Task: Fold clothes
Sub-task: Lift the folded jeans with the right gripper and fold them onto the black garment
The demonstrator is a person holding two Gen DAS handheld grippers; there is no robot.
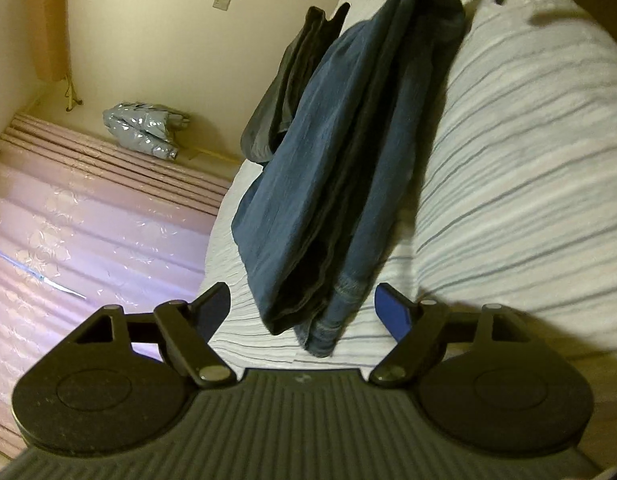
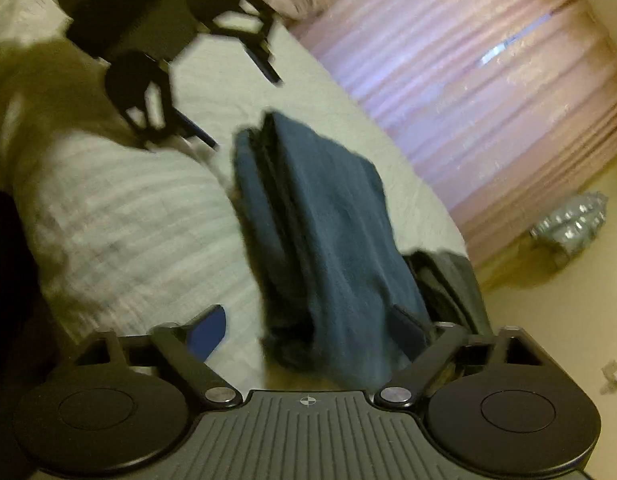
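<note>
A pair of dark blue jeans (image 1: 340, 168) lies folded lengthwise on a bed with a white, grey-striped cover (image 1: 528, 152). My left gripper (image 1: 304, 312) is open, its jaws on either side of the leg-hem end, not touching it. In the right wrist view the jeans (image 2: 328, 240) run away from my right gripper (image 2: 308, 332), which is open around their near end. The left gripper (image 2: 212, 92) shows there at the far end, also open. A grey garment (image 1: 276, 100) lies beside the jeans by the bed's edge; it also shows in the right wrist view (image 2: 452, 280).
A pink quilted mattress (image 1: 68, 232) lies on the floor beside the bed. A silver puffy jacket (image 1: 144, 128) lies on the floor near the wall. A wooden board (image 1: 48, 28) leans against the wall. The right wrist view is blurred.
</note>
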